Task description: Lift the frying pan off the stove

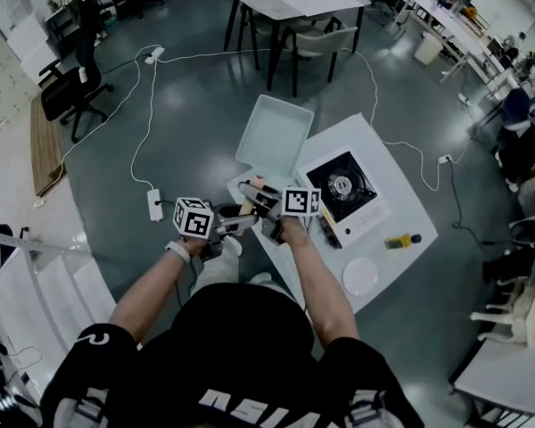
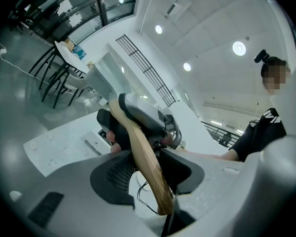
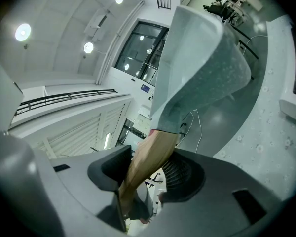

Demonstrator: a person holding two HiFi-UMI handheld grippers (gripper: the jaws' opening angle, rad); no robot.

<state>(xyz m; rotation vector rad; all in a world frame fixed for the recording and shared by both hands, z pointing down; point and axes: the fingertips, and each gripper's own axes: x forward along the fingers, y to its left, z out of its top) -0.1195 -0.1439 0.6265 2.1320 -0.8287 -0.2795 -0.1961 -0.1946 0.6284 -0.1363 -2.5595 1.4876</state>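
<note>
The frying pan (image 1: 273, 135) is a pale grey square pan with a light wooden handle (image 1: 250, 205). It is held in the air at the table's near left corner, away from the black-topped portable stove (image 1: 341, 186), whose burner is bare. My left gripper (image 1: 241, 224) is shut on the wooden handle (image 2: 138, 157) from the left. My right gripper (image 1: 264, 205) clamps the same handle (image 3: 149, 162) closer to the pan (image 3: 202, 68), which towers above its jaws. In the left gripper view the right gripper (image 2: 138, 117) shows just beyond, along the handle.
The stove rests on a white table (image 1: 401, 205) with a white plate (image 1: 360, 275) and a small yellow bottle (image 1: 401, 240). A power strip (image 1: 155, 205) and cables lie on the grey floor. A table with chairs (image 1: 294, 7) stands behind, an office chair (image 1: 67, 92) at the left.
</note>
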